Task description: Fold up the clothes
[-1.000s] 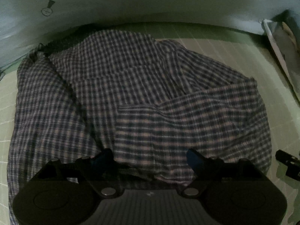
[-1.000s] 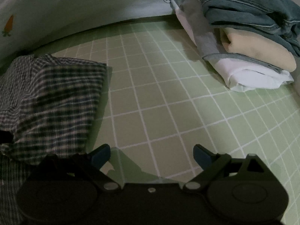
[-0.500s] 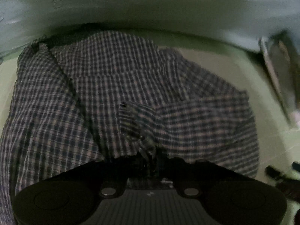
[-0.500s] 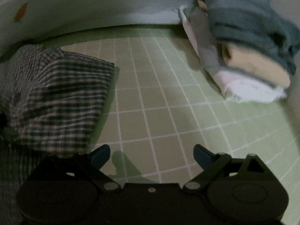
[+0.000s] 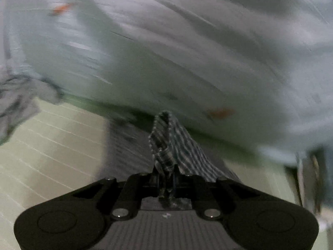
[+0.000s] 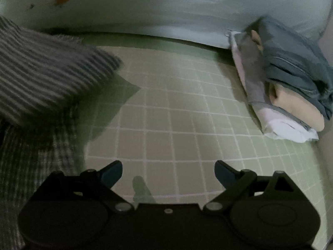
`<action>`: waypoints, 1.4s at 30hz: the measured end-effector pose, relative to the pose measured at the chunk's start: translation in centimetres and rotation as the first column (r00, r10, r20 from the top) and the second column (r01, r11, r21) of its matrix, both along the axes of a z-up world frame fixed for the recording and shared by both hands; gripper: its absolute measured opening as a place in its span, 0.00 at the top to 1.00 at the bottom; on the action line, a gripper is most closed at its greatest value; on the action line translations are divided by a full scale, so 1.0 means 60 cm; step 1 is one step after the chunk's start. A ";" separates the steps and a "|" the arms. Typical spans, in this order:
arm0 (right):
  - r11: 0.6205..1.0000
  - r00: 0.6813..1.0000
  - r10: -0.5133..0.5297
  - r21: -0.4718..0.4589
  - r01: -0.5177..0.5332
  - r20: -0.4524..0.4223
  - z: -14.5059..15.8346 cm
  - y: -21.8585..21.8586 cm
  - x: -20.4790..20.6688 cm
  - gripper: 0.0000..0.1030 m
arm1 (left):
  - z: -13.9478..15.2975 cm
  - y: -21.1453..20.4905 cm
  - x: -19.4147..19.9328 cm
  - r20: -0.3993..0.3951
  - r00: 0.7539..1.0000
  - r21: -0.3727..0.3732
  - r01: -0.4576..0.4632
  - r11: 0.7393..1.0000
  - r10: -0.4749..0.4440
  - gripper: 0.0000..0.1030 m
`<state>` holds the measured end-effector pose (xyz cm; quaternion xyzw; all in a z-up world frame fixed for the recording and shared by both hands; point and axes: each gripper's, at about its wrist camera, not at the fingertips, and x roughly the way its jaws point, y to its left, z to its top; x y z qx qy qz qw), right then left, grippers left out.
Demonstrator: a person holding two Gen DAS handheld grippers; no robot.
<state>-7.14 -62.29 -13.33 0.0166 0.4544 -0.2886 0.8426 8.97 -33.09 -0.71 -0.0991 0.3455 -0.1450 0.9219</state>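
The left gripper (image 5: 166,179) is clamped on a fold of the plaid shirt (image 5: 172,145), lifting it off the green grid mat (image 5: 52,145). The right gripper (image 6: 168,171) hangs wide and empty over the mat, the shirt (image 6: 41,79) to its left, a stack (image 6: 291,95) of folded clothes far right.

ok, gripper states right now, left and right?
Left gripper: shut on a bunched edge of the checked shirt.
Right gripper: open, nothing between its fingers, over the green mat.
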 end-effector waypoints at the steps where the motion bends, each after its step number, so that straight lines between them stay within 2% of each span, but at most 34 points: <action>1: 1.000 1.000 0.007 -0.010 -0.007 -0.011 0.001 0.010 0.004 0.07 | 0.002 0.030 0.015 0.007 0.999 -0.014 -0.044 0.999 0.044 0.89; 6: 0.999 0.999 0.004 -0.048 -0.006 -0.044 0.007 0.047 0.017 0.07 | 0.001 0.175 0.079 0.044 0.970 -0.047 -0.237 0.970 0.239 0.89; 10: 0.998 0.997 -0.038 -0.059 0.034 -0.067 0.010 0.068 0.025 0.07 | -0.039 0.266 0.123 0.012 0.930 0.007 -0.368 0.930 0.368 0.88; 11: 0.997 0.996 -0.047 -0.064 0.043 -0.070 0.011 0.074 0.026 0.07 | -0.051 0.278 0.128 -0.015 0.927 0.022 -0.375 0.927 0.376 0.87; 13: 0.996 0.996 -0.060 -0.069 0.055 -0.065 0.016 0.086 0.026 0.07 | -0.075 0.294 0.132 -0.072 0.921 0.050 -0.380 0.924 0.383 0.75; 15: 0.996 0.996 -0.068 -0.069 0.064 -0.051 0.022 0.100 0.024 0.05 | -0.093 0.291 0.125 -0.106 0.922 0.084 -0.364 0.927 0.372 0.49; 17: 0.995 0.997 -0.068 -0.073 0.065 -0.031 0.027 0.111 0.020 0.00 | -0.108 0.283 0.111 -0.132 0.927 0.106 -0.340 0.934 0.352 0.33; 21: 0.994 0.997 -0.076 -0.073 0.077 0.014 0.038 0.129 0.006 0.00 | -0.121 0.248 0.061 -0.181 0.941 0.097 -0.274 0.957 0.287 0.20; 27: 0.999 0.993 -0.035 -0.035 0.040 0.116 0.057 0.149 -0.043 0.00 | -0.119 0.186 -0.048 -0.214 0.958 0.110 -0.169 0.979 0.190 0.18; 32: 0.999 0.985 0.044 -0.015 -0.042 0.169 0.061 0.163 -0.087 0.00 | -0.103 0.148 -0.149 -0.191 0.972 0.133 -0.111 0.985 0.135 0.13; 35: 0.995 0.978 0.097 -0.004 -0.097 0.184 0.055 0.175 -0.110 0.00 | -0.101 0.132 -0.204 -0.188 0.974 0.148 -0.099 0.984 0.126 0.10; 42: 0.977 0.963 0.202 0.028 -0.210 0.176 0.033 0.214 -0.147 0.00 | -0.110 0.124 -0.303 -0.197 0.972 0.205 -0.090 0.975 0.131 0.10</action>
